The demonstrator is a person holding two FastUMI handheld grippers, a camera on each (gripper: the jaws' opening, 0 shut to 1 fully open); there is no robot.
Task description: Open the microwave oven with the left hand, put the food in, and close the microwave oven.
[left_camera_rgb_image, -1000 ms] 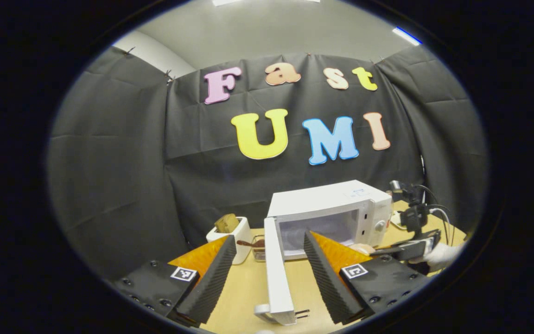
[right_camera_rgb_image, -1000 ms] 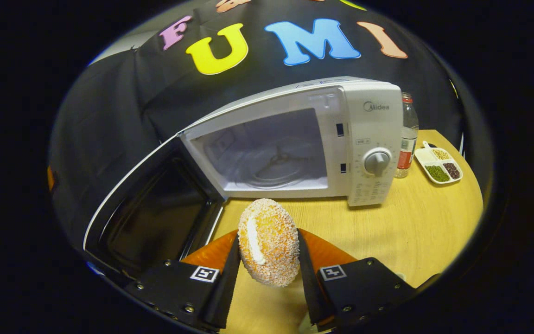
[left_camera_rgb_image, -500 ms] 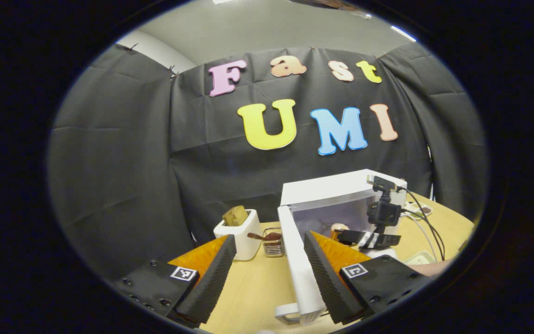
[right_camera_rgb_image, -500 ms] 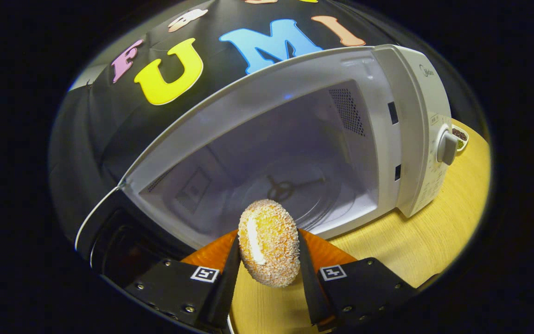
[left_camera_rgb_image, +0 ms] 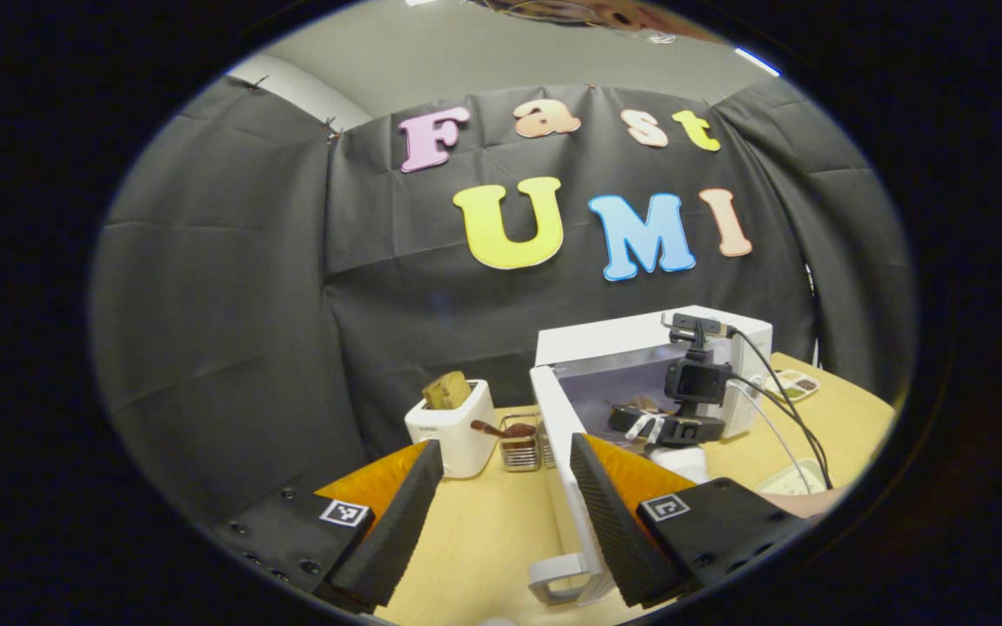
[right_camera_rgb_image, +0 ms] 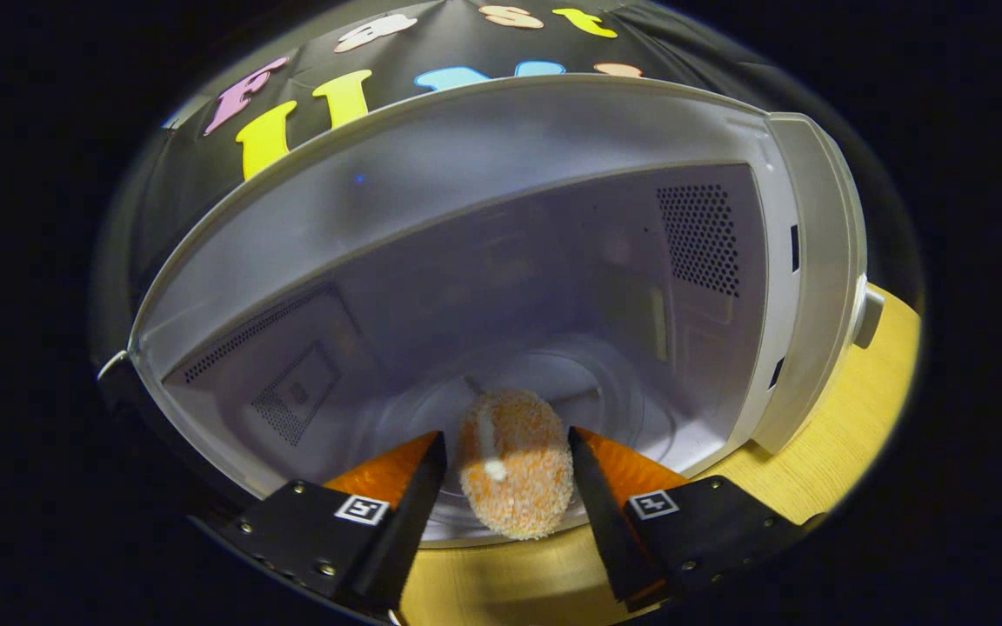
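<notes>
The white microwave [left_camera_rgb_image: 640, 335] stands on the table with its door [left_camera_rgb_image: 564, 469] swung wide toward me. My left gripper [left_camera_rgb_image: 501, 504] is open and holds nothing; the door's edge and handle [left_camera_rgb_image: 557, 578] sit just beside its right finger. In the right gripper view the oven cavity [right_camera_rgb_image: 553, 261] fills the scene. A crumb-coated orange bun [right_camera_rgb_image: 514, 465] lies at the front of the glass turntable [right_camera_rgb_image: 623, 400], between the fingers of my right gripper [right_camera_rgb_image: 508, 487]. That gripper is open, with a small gap on the bun's left. The left gripper view shows the right gripper [left_camera_rgb_image: 640, 422] at the oven's mouth.
Left of the door stand a white toaster [left_camera_rgb_image: 453, 426] with a bread slice and a small glass holder with a spoon [left_camera_rgb_image: 518, 443]. A divided dish of beans [left_camera_rgb_image: 792, 382] sits right of the microwave. A white plate [left_camera_rgb_image: 792, 478] and cables lie nearer on the wooden table [left_camera_rgb_image: 484, 539].
My right gripper moved forward into the oven with the bun; its fingers spread a little and the bun turned and settled on the turntable. The left gripper drifted slightly left of the door.
</notes>
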